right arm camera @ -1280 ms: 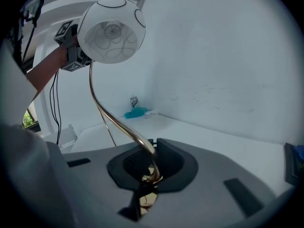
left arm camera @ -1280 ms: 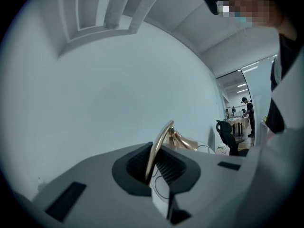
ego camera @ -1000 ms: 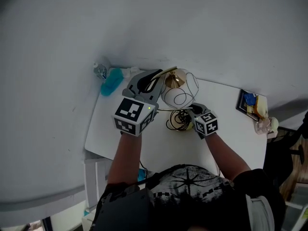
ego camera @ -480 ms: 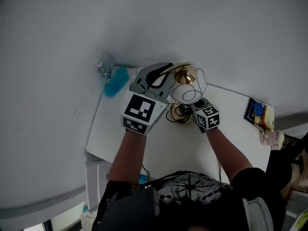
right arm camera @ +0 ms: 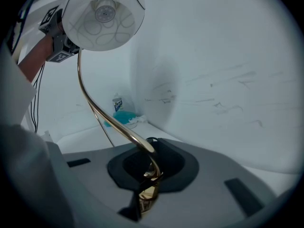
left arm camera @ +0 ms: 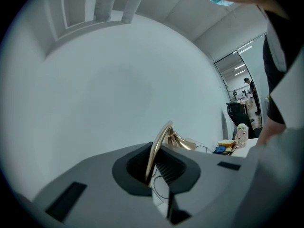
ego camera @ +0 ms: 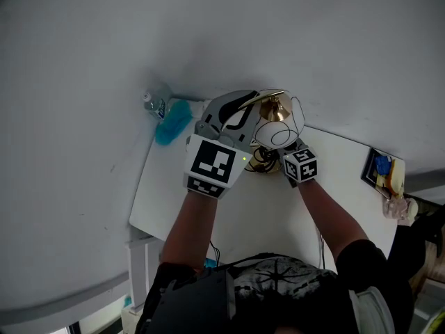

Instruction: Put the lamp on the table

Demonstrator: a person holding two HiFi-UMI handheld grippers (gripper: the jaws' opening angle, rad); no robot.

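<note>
The lamp has a curved brass stem [right arm camera: 93, 100], a white globe shade [ego camera: 273, 132] and a black cord [ego camera: 260, 161] bunched under it. Both grippers hold it over the back of the white table [ego camera: 174, 200], close to the wall. My left gripper [ego camera: 238, 114] is shut on the upper part of the stem [left arm camera: 155, 148]. My right gripper [ego camera: 281, 155] is shut on the stem's lower end, just above a brass fitting [right arm camera: 148, 194]. In the right gripper view the shade [right arm camera: 103, 15] hangs high at the upper left. Whether the lamp's foot touches the table is hidden.
A clear bottle [ego camera: 154, 104] and a blue cloth [ego camera: 172, 121] lie at the table's back left corner, by the wall. A dark tray with blue and yellow items [ego camera: 383, 172] sits at the right edge. A white wall runs right behind the table.
Both grippers have carried the lamp a little farther toward the wall and to the right over the table. The grips have not changed.
</note>
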